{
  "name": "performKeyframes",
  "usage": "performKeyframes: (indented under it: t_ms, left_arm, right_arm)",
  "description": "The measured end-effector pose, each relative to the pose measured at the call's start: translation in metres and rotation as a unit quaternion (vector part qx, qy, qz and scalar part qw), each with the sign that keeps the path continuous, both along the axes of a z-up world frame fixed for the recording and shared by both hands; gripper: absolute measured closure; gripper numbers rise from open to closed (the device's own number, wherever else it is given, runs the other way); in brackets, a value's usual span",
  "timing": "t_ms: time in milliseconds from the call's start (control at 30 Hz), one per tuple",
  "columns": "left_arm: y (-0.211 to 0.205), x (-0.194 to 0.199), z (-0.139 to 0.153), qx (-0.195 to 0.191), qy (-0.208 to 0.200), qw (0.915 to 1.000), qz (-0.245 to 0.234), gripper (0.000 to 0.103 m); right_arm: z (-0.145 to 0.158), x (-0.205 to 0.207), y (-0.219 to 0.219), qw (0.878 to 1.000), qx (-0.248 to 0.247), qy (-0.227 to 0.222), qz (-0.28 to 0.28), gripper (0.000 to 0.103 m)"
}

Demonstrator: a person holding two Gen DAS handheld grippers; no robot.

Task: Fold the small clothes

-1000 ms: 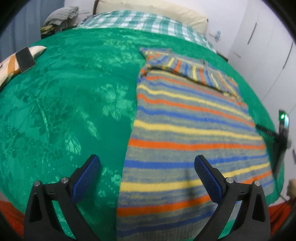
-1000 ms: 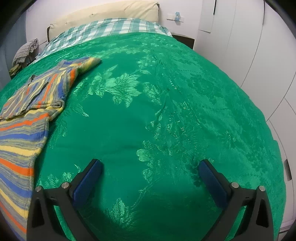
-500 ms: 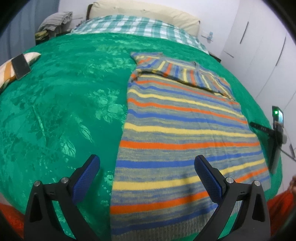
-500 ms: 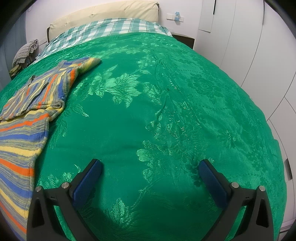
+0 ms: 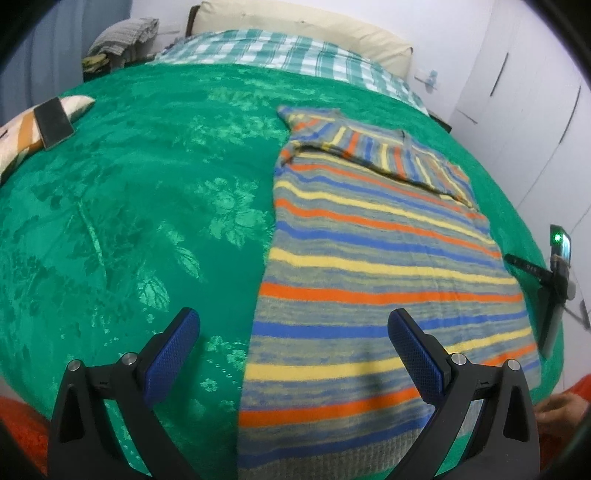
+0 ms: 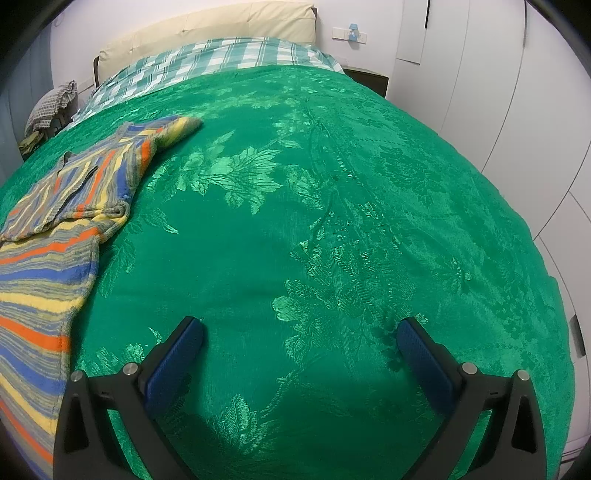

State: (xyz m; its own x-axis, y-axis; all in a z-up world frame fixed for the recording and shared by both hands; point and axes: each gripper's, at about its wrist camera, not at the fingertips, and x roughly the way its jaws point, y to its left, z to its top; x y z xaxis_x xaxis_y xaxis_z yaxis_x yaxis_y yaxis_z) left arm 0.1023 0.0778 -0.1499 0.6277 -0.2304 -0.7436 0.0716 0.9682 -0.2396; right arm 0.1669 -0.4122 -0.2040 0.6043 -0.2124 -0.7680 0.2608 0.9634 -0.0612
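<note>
A striped knit sweater (image 5: 376, 254) in grey, blue, orange and yellow lies flat on the green bedspread (image 5: 129, 206), its sleeves folded across the chest at the far end. My left gripper (image 5: 291, 332) hovers open over the sweater's near left edge, nothing between its blue pads. In the right wrist view the same sweater (image 6: 44, 258) fills the left side. My right gripper (image 6: 301, 338) stands open over bare green bedspread (image 6: 332, 221), to the right of the sweater and apart from it.
A checked sheet (image 5: 280, 55) and a cream headboard (image 5: 295, 22) lie at the far end. A patterned pillow with a dark phone (image 5: 51, 122) on it sits far left. White wardrobe doors (image 6: 498, 92) line the right. The other gripper (image 5: 554, 280) shows at the right edge.
The left gripper's view has shifted, so the sweater now sits further right and lower in its frame. The right gripper has held still. Both stayed open.
</note>
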Motion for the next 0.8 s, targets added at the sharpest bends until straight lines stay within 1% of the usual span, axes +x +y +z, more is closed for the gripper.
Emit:
performKeyframes:
  t_ms: [100, 133, 200, 267, 300, 367, 433, 567, 667, 700, 767, 800]
  left_arm:
    - [0.01, -0.002, 0.009, -0.004, -0.01, 0.9999, 0.013, 0.001]
    - [0.016, -0.003, 0.011, -0.007, -0.008, 0.9998, 0.018, 0.001]
    - [0.026, -0.004, 0.009, -0.013, 0.009, 0.9994, 0.03, 0.001]
    - [0.037, -0.006, 0.003, -0.025, 0.037, 0.9982, 0.041, 0.001]
    - [0.042, -0.006, -0.003, -0.035, 0.059, 0.9969, 0.039, 0.001]
    - [0.046, -0.009, -0.009, -0.045, 0.083, 0.995, 0.033, 0.001]
    - [0.047, -0.014, -0.014, -0.051, 0.096, 0.9939, 0.019, 0.001]
    - [0.04, -0.021, -0.018, -0.03, 0.09, 0.9955, 0.0, 0.002]
    - [0.025, -0.023, -0.02, -0.023, 0.091, 0.9949, -0.036, 0.003]
    - [0.023, -0.024, -0.019, -0.023, 0.091, 0.9946, -0.044, 0.005]
    - [0.013, -0.028, -0.016, -0.022, 0.093, 0.9928, -0.073, 0.019]
    - [0.01, -0.029, -0.017, -0.017, 0.098, 0.9918, -0.08, 0.021]
  right_arm:
    - [0.0, 0.0, 0.0, 1.0, -0.001, 0.0, 0.0, 0.0]
    - [0.0, 0.0, 0.0, 1.0, 0.0, 0.0, 0.0, 0.0]
    - [0.0, 0.0, 0.0, 1.0, 0.0, 0.0, 0.0, 0.0]
    - [0.0, 0.0, 0.0, 1.0, 0.0, 0.0, 0.0, 0.0]
    - [0.0, 0.0, 0.0, 1.0, 0.0, 0.0, 0.0, 0.0]
    - [0.0, 0.0, 0.0, 1.0, 0.0, 0.0, 0.0, 0.0]
    - [0.0, 0.0, 0.002, 1.0, -0.007, 0.001, -0.002, 0.0]
    - [0.0, 0.001, 0.002, 1.0, -0.007, 0.001, -0.002, 0.0]
    - [-0.001, 0.002, 0.001, 1.0, -0.006, 0.001, -0.002, 0.0]
    - [-0.001, 0.002, 0.0, 1.0, -0.002, 0.003, -0.001, 0.0]
    - [0.001, 0.006, -0.002, 1.0, 0.003, 0.017, 0.003, 0.0]
    - [0.004, 0.006, -0.002, 0.999, 0.007, 0.036, 0.025, 0.0]
